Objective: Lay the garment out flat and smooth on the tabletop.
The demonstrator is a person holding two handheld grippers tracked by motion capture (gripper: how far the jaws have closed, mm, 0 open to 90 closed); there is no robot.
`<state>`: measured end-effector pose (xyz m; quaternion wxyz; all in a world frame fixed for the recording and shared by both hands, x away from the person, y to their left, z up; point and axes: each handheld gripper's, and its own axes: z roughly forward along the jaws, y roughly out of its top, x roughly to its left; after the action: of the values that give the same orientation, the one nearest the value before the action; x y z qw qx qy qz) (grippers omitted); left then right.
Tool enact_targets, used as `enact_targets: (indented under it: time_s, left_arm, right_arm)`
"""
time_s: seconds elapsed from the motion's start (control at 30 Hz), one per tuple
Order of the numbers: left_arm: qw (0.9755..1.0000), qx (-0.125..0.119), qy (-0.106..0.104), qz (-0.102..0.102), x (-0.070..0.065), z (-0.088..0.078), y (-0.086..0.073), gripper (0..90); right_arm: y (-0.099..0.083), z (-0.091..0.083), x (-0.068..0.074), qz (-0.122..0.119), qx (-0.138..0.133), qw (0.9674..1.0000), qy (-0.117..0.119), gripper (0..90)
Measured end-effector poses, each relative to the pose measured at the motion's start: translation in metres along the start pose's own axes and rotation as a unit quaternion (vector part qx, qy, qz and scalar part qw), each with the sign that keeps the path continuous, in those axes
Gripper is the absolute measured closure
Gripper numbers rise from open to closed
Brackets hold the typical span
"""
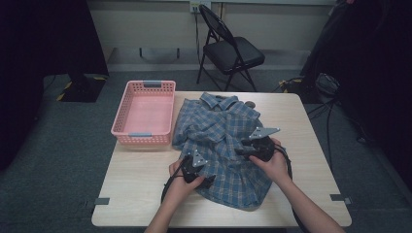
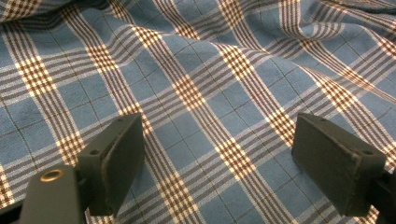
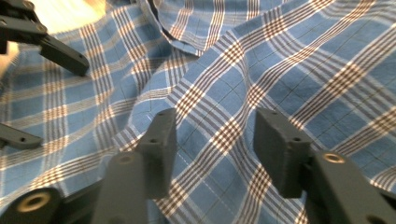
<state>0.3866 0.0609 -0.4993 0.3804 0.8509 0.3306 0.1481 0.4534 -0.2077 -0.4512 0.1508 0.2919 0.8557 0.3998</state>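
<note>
1. We note the table, pale wood, with a pink basket at its far left.
2. The plaid shirt lies rumpled mid-table, just right of the basket. We judge it light, soft and limp: it should sag and bunch when lifted, so an edge or a raised fold gives the best hold.
3. Left hand-held gripper sits at the shirt's near left, jaws wide apart over flat cloth, nothing pinched.
4. Right hand-held gripper is at the shirt's right; jaws half apart, straddling a ridge of fabric, not yet pressing it.
</note>
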Motion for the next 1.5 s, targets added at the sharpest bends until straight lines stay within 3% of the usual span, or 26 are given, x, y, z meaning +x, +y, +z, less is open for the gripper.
enact_targets:
  time_s: [0.17, 0.27, 0.5, 0.63, 0.73, 0.83, 1.23, 1.5]
  left_arm:
    - [1.0, 0.0, 0.0, 0.0, 0.0, 0.0, 0.0, 16.8]
    - [1.0, 0.0, 0.0, 0.0, 0.0, 0.0, 0.0, 16.8]
    - [1.0, 0.0, 0.0, 0.0, 0.0, 0.0, 0.0, 16.7]
    - [1.0, 0.0, 0.0, 0.0, 0.0, 0.0, 0.0, 16.8]
    - [1.0, 0.0, 0.0, 0.0, 0.0, 0.0, 0.0, 16.8]
    - [1.0, 0.0, 0.0, 0.0, 0.0, 0.0, 0.0, 16.7]
    - [1.0, 0.0, 0.001, 0.0, 0.0, 0.0, 0.0, 16.8]
    - [1.0, 0.0, 0.002, -0.001, -0.001, 0.0, 0.0, 16.6]
  right_arm:
    - [0.002, 0.01, -0.001, 0.009, 0.023, 0.9997, 0.0, 58.8]
    - [0.003, 0.013, -0.001, 0.001, 0.028, 0.9996, 0.0, 65.5]
    - [0.005, 0.01, -0.008, 0.023, 0.022, 0.9992, 0.023, 79.7]
    - [0.008, 0.004, -0.01, 0.02, 0.025, 0.9991, 0.028, 88.8]
    - [0.011, -0.001, -0.013, 0.014, 0.023, 0.9994, 0.024, 89.3]
    - [0.013, -0.007, -0.017, 0.029, 0.003, 0.999, 0.033, 88.9]
    - [0.02, -0.04, -0.038, 0.052, -0.035, 0.998, 0.01, 89.7]
    - [0.027, -0.052, -0.045, 0.056, -0.047, 0.9973, 0.0, 90.0]
